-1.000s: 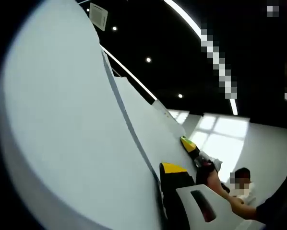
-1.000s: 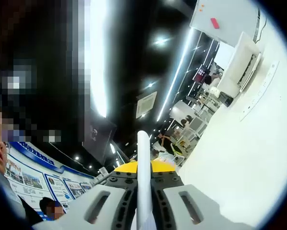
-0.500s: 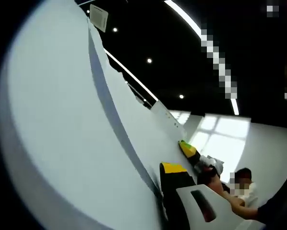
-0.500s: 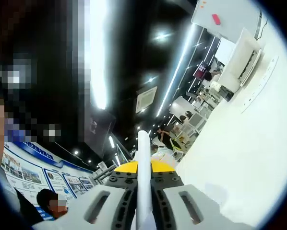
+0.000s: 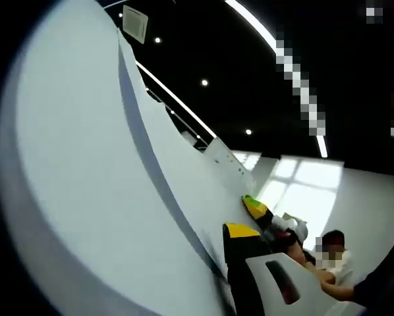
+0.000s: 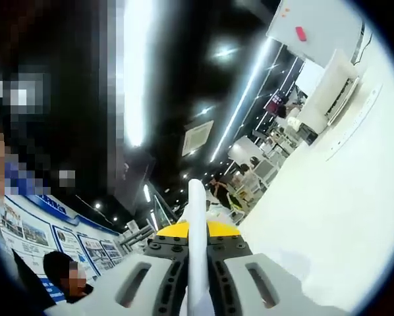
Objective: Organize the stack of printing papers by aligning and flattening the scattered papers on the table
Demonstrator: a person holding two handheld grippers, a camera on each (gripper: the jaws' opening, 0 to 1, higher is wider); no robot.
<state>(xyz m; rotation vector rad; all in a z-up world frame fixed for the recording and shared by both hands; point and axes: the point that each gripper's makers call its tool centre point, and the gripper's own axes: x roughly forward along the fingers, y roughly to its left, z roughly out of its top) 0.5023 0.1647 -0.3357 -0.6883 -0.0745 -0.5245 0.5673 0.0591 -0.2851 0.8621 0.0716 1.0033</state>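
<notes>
- Barely anything moved since 1 s ago: paper stack [image 5: 98, 184] edge in left gripper view sits a touch further left and both views rolled slightly, so that's hands/cameras; the grip looks the same.
- Right gripper [image 6: 197, 263]: fingers closed tight on the stack's thin edge, seen end-on as a white strip [image 6: 196, 224] running up between them.
- Left gripper [image 5: 250, 276]: one finger [image 5: 276, 289] lies flat against the sheets' broad face; other side hidden, so can't tell if it's clamped.
- Right gripper [image 5: 263, 214] also shows far along the stack in left gripper view.
- Stack is held up off the tabletop [image 6: 329, 210], tilted on edge.
- Step, I'd say: squaring up. Tap the lower edge on the tabletop w/ loose grip so sheets settle, then lay flat.
- Room: white tabletop w/ printer [image 6: 329, 85] and power strip [image 6: 355, 122] at the far end; dark ceiling w/ strip lights [image 6: 243, 92], bright window [image 5: 302, 191], people in the bkgd.
</notes>
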